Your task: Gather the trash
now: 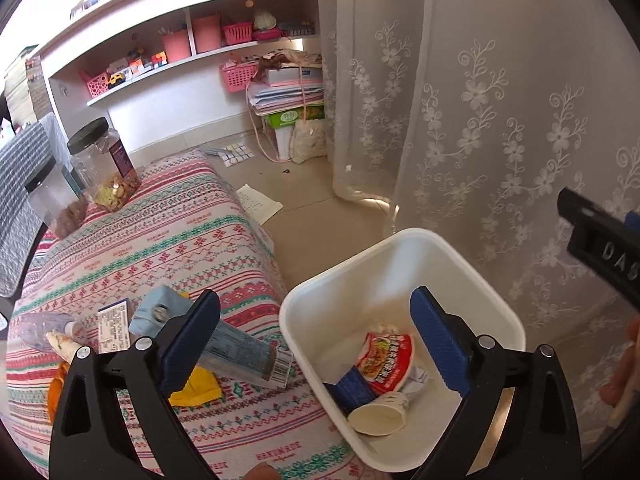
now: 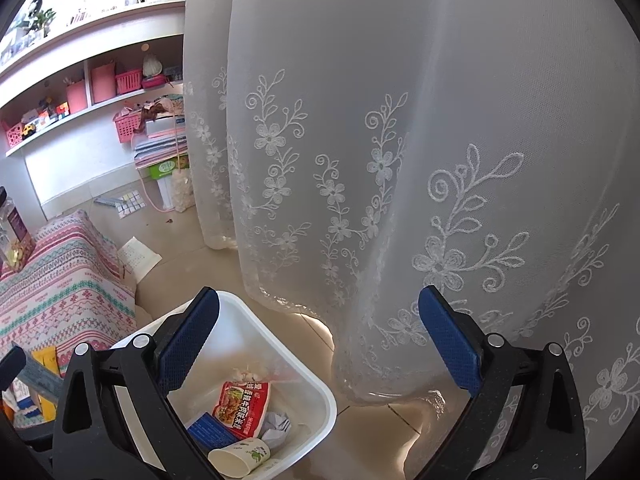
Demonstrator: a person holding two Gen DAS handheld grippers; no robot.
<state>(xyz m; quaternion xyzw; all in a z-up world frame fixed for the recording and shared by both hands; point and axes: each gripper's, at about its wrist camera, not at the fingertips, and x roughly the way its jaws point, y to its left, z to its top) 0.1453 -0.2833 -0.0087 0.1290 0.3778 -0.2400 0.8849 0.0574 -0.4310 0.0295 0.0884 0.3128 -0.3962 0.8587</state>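
Your surface is a low bench (image 1: 160, 248) under a striped, patterned cloth in pink, green and white, standing on a beige tiled floor (image 1: 320, 216). A white embroidered curtain (image 1: 480, 120) hangs to your right and fills most of the right wrist view. Behind the bench, white wall shelves (image 1: 180, 40) carry pink baskets and boxes, and a stack of papers (image 1: 288, 92) sits below them. Two clear jars (image 1: 104, 164) with black lids stand at the far end of the bench; a loose sheet of paper (image 1: 258, 202) lies on the floor.

The trash on the bench sits at its near end, bunched together — a pale blue carton (image 1: 224, 340) lying on its side, a yellow wrapper (image 1: 198, 390) under it, a small printed box (image 1: 114, 326), and a clear plastic bottle (image 1: 44, 328) beside that.

A white bin (image 1: 404, 280) stands on the floor just beside the bench's near corner. Inside it lie a red food packet (image 1: 386, 362), a dark blue packet (image 1: 352, 390), a paper cup (image 1: 378, 414) on its side and a crumpled white paper (image 1: 416, 380).

Your left gripper (image 1: 316, 344) has its fingers (image 1: 192, 340) spread wide and holding nothing — one above the carton, the other over the bin. Your right gripper (image 2: 320, 356) is likewise wide and unloaded, one finger above the bin's rim, the other in front of the curtain.
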